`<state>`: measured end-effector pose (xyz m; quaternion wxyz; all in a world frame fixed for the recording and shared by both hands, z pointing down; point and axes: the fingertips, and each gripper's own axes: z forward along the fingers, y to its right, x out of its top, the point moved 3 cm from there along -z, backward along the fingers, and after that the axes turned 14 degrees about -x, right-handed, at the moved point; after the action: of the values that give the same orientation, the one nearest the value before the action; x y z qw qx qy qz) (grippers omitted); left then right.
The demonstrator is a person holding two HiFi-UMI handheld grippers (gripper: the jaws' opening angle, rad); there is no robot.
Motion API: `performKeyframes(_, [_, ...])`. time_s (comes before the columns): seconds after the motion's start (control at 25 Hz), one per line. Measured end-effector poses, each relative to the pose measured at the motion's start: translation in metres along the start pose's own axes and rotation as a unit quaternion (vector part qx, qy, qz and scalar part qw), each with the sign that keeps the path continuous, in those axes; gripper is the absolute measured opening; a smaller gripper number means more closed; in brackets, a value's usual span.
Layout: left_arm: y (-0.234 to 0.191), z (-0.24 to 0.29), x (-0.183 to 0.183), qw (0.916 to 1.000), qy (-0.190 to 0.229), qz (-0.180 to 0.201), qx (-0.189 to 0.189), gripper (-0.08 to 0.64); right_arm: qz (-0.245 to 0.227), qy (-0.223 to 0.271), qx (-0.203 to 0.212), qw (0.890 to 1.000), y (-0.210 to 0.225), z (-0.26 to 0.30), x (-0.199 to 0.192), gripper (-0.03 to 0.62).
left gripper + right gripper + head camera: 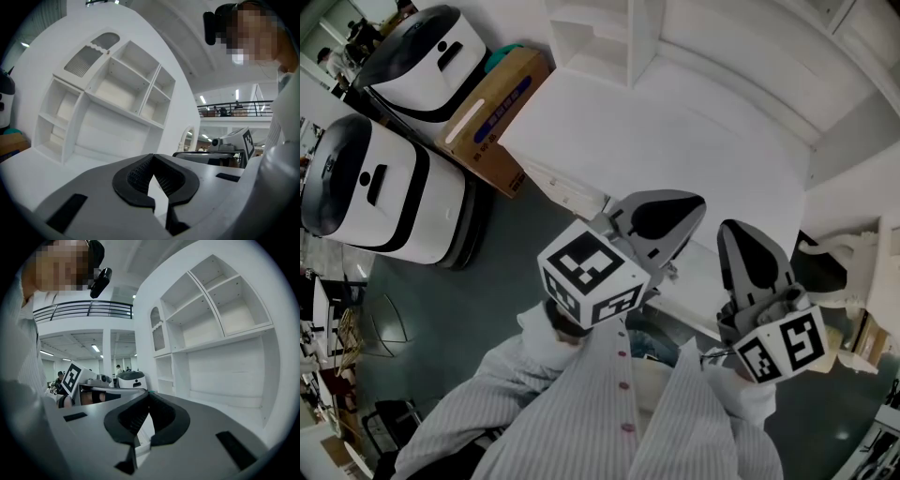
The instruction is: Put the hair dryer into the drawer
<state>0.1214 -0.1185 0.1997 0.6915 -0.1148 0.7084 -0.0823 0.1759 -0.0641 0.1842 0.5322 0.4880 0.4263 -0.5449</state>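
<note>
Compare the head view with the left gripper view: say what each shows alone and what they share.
Only the head view: two white machines on the floor, a cardboard box, striped sleeves. Only the left gripper view: a balcony railing, and its own fingers touching with nothing between. Both: the white shelf unit, the tabletop, the left gripper and the right gripper.

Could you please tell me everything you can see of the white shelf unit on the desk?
The white shelf unit stands upright at the back of the white desk top. It looks like painted board, split by dividers into open compartments of several sizes, all seemingly empty. One upper section has an arched panel with a slatted grille. Only the desk visibly touches it.
</note>
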Motion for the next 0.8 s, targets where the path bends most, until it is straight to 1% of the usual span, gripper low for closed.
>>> performKeyframes(0.16, [-0.001, -0.0009, -0.0003, 1.0, 0.001, 0.001, 0.004, 0.009, 0.004, 0.003, -0.006, 1.0, 0.0029, -0.0007, 0.0003, 0.011])
performKeyframes(0.8, [-0.001, -0.008, -0.0019, 0.9999, 0.0, -0.007, 0.008, 0.009, 0.01, -0.003, -0.001, 1.0, -0.0021, -0.0006, -0.0056, 0.011])
